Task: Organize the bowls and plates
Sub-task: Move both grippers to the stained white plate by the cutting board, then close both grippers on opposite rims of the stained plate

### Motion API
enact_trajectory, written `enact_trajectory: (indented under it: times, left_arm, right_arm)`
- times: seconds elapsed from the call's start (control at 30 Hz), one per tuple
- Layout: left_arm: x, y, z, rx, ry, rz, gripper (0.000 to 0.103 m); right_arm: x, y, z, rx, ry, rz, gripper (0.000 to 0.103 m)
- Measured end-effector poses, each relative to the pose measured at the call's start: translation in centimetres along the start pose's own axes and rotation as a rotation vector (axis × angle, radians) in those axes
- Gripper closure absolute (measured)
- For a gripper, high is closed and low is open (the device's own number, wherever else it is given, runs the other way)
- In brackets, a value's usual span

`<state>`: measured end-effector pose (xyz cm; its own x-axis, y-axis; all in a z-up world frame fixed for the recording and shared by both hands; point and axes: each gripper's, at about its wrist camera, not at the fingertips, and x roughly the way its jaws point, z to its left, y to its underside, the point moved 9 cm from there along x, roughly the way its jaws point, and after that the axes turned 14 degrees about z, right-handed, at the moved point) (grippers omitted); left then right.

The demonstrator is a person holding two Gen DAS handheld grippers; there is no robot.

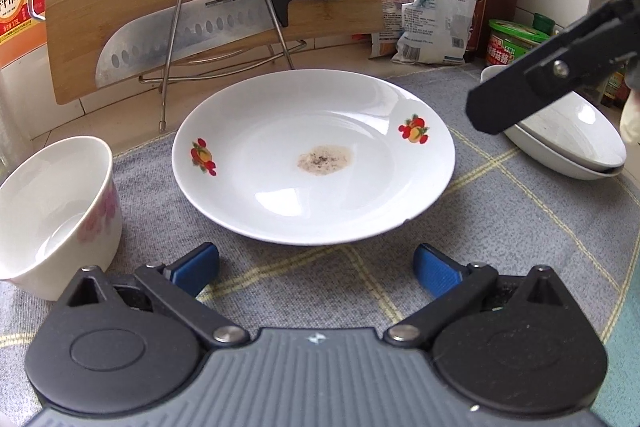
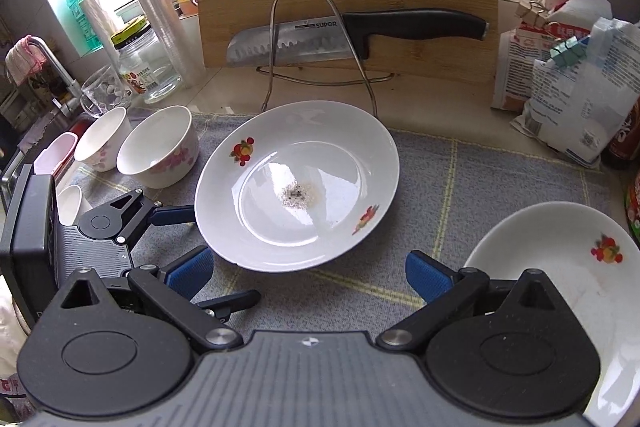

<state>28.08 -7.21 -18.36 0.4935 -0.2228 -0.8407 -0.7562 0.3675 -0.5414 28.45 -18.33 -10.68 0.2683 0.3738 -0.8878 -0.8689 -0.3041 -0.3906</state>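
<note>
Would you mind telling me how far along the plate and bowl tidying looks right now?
Done: two plates sit stacked at the right of the mat. In hand: nothing; the left gripper and right gripper are both open, facing the soiled fruit-print plate, which lies alone mid-mat. Left: that plate, plus the pink-flowered bowls standing side by side, unstacked, at the left.

Two matching handheld grippers. Left gripper [image 1: 316,269], across the bottom of its own view: grey ribbed body with a small white emblem at centre, two black teardrop housings with round raised discs, black link arms on silver rivets, blue textured fingertips [image 1: 436,273]. Right gripper [image 2: 308,275], same build, lower frame. Seen again upper right in the left view as a black arm with a silver screw.
</note>
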Motion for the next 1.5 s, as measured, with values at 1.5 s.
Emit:
enact_trajectory:
  times: [1.5]
  left_arm:
    - [0.3, -0.3, 0.3, -0.020, -0.013, -0.058, 0.000]
  right_arm:
    - [9.3, -9.8, -2.8, -0.098, -0.255, 0.181, 0.000]
